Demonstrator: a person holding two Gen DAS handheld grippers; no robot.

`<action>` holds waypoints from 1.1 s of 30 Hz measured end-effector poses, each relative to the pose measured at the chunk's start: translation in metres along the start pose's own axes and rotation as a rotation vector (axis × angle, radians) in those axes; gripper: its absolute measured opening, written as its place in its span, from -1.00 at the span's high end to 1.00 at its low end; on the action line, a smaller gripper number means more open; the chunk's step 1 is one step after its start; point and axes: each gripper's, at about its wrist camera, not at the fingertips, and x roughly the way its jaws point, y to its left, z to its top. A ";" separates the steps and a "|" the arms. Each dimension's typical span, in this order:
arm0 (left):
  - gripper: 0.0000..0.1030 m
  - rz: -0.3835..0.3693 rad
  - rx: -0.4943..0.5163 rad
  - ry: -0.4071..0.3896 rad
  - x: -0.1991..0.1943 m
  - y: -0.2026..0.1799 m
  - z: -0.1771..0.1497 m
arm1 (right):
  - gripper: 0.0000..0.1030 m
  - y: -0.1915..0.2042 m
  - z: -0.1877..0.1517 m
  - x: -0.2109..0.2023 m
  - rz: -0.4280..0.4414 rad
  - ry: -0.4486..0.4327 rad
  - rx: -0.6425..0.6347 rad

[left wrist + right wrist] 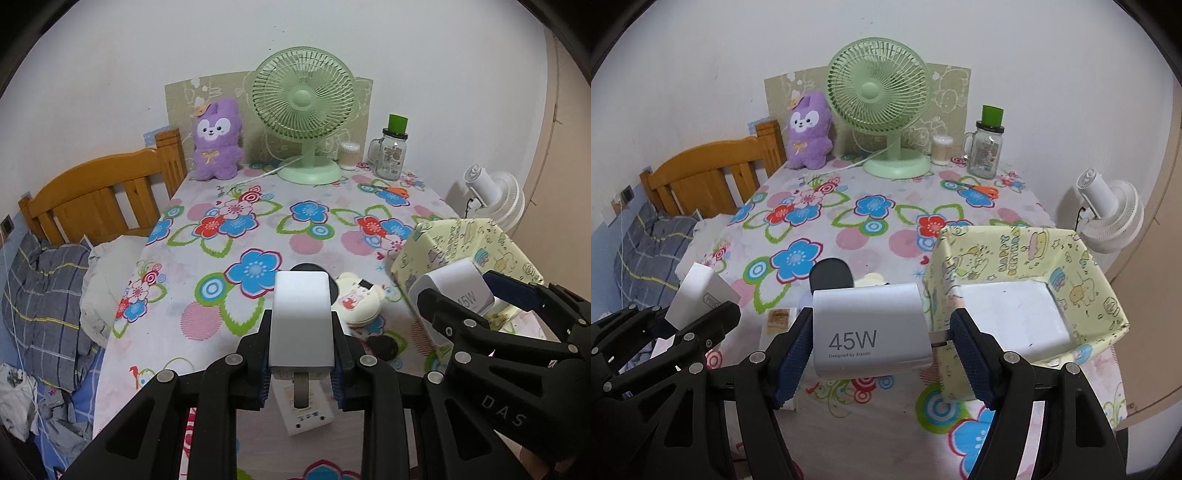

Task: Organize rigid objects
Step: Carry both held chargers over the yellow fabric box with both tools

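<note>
My left gripper (301,354) is shut on a white power bank (300,317), held above the flowered tablecloth (236,229). My right gripper (877,354) is shut on a white 45W charger (868,332), its prongs against the right pad. The charger also shows in the left wrist view (458,291), and the power bank in the right wrist view (701,295). A yellow patterned box (1027,273) stands open just right of the charger, its white bottom bare. A cream bear-shaped case (356,301) and a black round object (831,275) lie on the cloth below.
At the table's back stand a green fan (303,110), a purple plush (216,140), a cotton swab jar (349,155) and a glass mug jar (391,155). Orange scissors (982,189) lie near them. A white fan (1108,214) is right; a wooden bed (92,199) left.
</note>
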 end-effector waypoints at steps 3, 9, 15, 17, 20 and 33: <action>0.52 -0.010 0.004 -0.007 -0.002 -0.009 0.004 | -0.46 -0.009 0.003 -0.003 0.003 -0.001 0.006; 0.52 -0.026 0.026 -0.020 -0.001 -0.033 0.013 | -0.46 -0.032 0.007 -0.009 -0.019 -0.017 0.022; 0.52 -0.050 0.064 -0.021 0.005 -0.059 0.022 | -0.46 -0.059 0.009 -0.013 -0.046 -0.026 0.054; 0.52 -0.056 0.078 -0.021 0.008 -0.068 0.025 | -0.46 -0.068 0.009 -0.012 -0.053 -0.026 0.065; 0.52 -0.065 0.091 -0.016 0.014 -0.078 0.029 | -0.46 -0.082 0.010 -0.007 -0.066 -0.020 0.080; 0.52 -0.108 0.151 -0.020 0.035 -0.132 0.050 | -0.46 -0.141 0.014 0.001 -0.105 -0.011 0.152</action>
